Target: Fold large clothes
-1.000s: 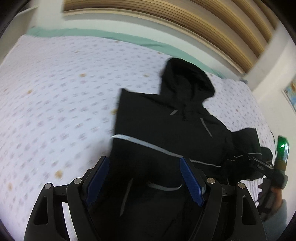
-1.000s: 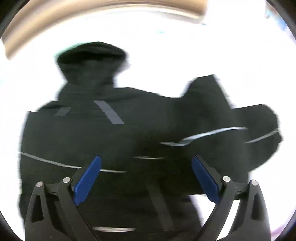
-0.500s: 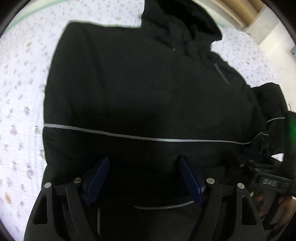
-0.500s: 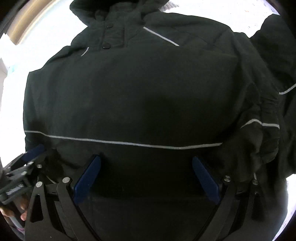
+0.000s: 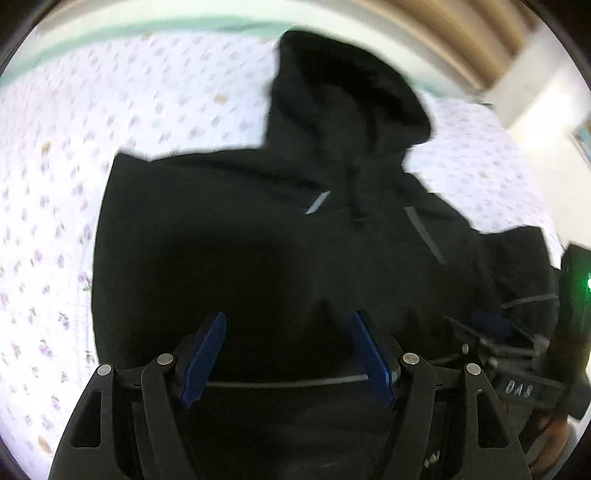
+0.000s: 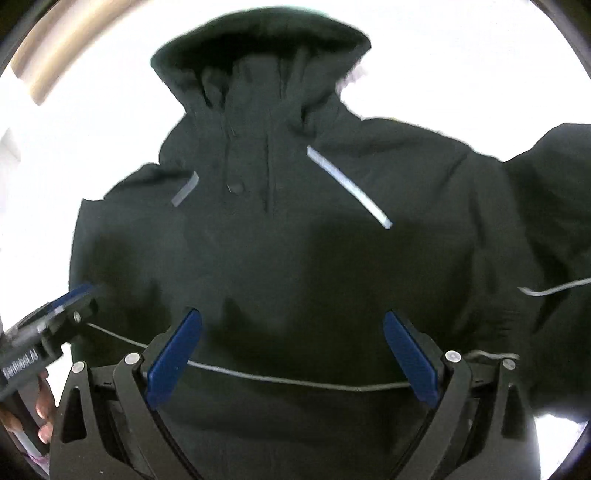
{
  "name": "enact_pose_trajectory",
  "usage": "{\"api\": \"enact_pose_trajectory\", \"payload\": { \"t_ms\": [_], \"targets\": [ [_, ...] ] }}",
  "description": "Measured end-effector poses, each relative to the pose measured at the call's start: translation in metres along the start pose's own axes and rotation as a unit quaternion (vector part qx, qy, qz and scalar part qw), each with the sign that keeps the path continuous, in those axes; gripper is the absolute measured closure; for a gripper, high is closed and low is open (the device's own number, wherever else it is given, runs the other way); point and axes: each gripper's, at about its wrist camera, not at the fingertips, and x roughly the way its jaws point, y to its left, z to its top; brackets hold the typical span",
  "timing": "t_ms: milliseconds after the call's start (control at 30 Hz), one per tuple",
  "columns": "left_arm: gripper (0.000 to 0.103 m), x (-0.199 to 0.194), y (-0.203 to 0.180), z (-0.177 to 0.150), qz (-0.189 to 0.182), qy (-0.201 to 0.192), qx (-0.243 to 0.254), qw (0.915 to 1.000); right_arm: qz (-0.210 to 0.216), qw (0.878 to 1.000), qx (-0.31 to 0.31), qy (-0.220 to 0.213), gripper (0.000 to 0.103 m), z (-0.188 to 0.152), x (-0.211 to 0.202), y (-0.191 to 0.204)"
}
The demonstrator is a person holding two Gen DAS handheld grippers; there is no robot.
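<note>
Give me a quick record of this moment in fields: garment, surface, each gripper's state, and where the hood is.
garment: black hooded jacket, front up, thin pale stripe across the lower body
surface: floral bedsheet
hood: hood at the far end, away from both grippers
left gripper: left gripper open, over the hem area
right gripper: right gripper open, holding nothing

jacket (image 5: 240,258): black, thin grey stripes
bedsheet (image 5: 110,129): white, small purple flower print
gripper pads (image 6: 173,358): blue
headboard (image 5: 461,33): tan slats
</note>
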Motion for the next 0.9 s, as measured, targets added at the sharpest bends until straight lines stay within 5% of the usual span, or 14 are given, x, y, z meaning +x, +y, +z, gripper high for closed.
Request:
{"api": "enact_pose_trajectory", "payload": {
  "t_ms": [133, 333, 467, 633, 767, 900],
  "targets": [
    [0.032, 0.031, 0.014, -0.002, 0.014, 0.027, -0.014, 0.9994, -0.02, 0.999, -0.015, 0.03, 0.0, -0.003, 0.045, -0.002],
    [0.031, 0.035, -0.014, -0.015, 0.078, 0.026, 0.091, 0.9925, -0.03, 0.998, -0.029, 0.044, 0.0, 0.0, 0.05, 0.004],
    [0.031, 0.016, -0.011, -0.021, 0.049, 0.03, 0.057, 0.9968, -0.004, 0.997, -0.019, 0.069, 0.0, 0.005, 0.037, -0.003],
    [0.031, -0.027, -0.003, -0.022, 0.026, 0.016, 0.003, 0.9995, 0.012, 0.999, -0.016, 0.048, 0.0, 0.003, -0.015, -0.005],
    [0.031, -0.073, -0.011, -0.026, 0.08, 0.033, -0.043, 0.9953, 0.006, 0.998, -0.056, 0.004, 0.0, -0.001, -0.072, 0.004],
    [0.031, -0.13, -0.017, -0.045, 0.008, 0.009, -0.077, 0.9969, 0.007, 0.996, -0.069, -0.056, 0.0, -0.027, -0.146, -0.012]
  ]
}}
